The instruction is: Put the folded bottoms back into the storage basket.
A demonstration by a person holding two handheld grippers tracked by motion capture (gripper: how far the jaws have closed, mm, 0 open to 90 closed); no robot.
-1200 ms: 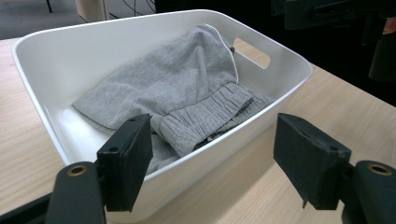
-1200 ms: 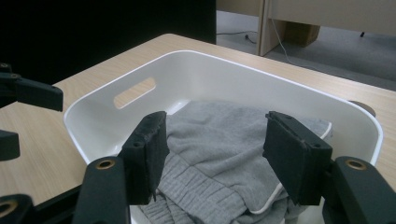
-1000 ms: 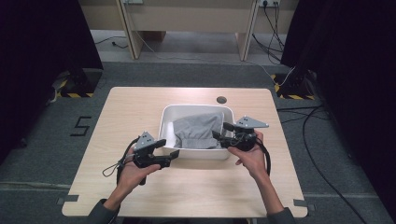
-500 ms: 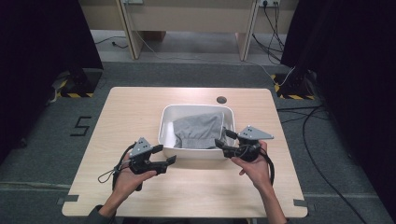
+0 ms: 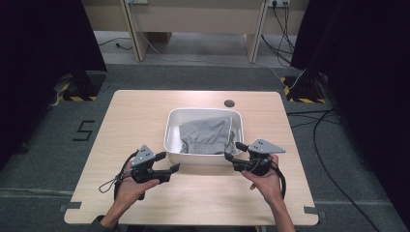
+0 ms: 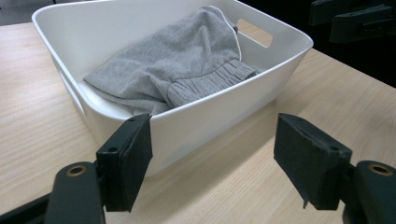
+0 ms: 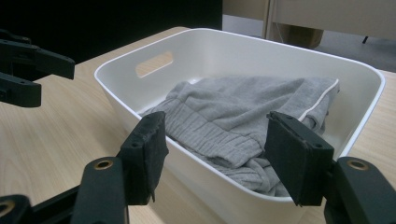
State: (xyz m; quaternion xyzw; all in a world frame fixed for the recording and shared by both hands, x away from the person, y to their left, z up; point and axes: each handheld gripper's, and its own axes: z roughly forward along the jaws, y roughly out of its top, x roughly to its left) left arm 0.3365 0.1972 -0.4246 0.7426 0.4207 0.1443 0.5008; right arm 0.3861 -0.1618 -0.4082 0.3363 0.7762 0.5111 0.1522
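Grey sweatpants (image 5: pixel 207 135) lie crumpled inside the white tub (image 5: pixel 174 137), which sits mid-bench, a bit toward the person's side. Ribbed waistband bunches at the near end of the tub; a thin white piping line runs along one edge of the cloth, seen in the right gripper view (image 7: pixel 322 100). Fabric sits below the rim except at the near right corner, where folds (image 7: pixel 252 175) ride up close to it. How the garment is folded underneath is hard to tell.

Tub has cut-out handle slots in its end walls; one slot (image 6: pixel 254 32) is clear in the left gripper view.

Left gripper (image 5: pixel 167 163) is at the tub's near left corner, fingers (image 6: pixel 126 161) spread apart, nothing between them, not touching the tub wall. Right gripper (image 5: pixel 234 151) is at the near right corner, just beside the rim, fingers (image 7: pixel 296 156) released and apart; in its own view they frame the rim and the cloth but press on neither. Both hands come in from the bottom edge, forearms cut off by the frame.

Bench (image 5: pixel 135 116) is light wood, bare around the tub, with a round cable hole (image 5: pixel 229 103) behind the tub. Cables trail on the grey floor (image 5: pixel 333 145) to the right. Dark curtains on either side hide whatever is beyond them.
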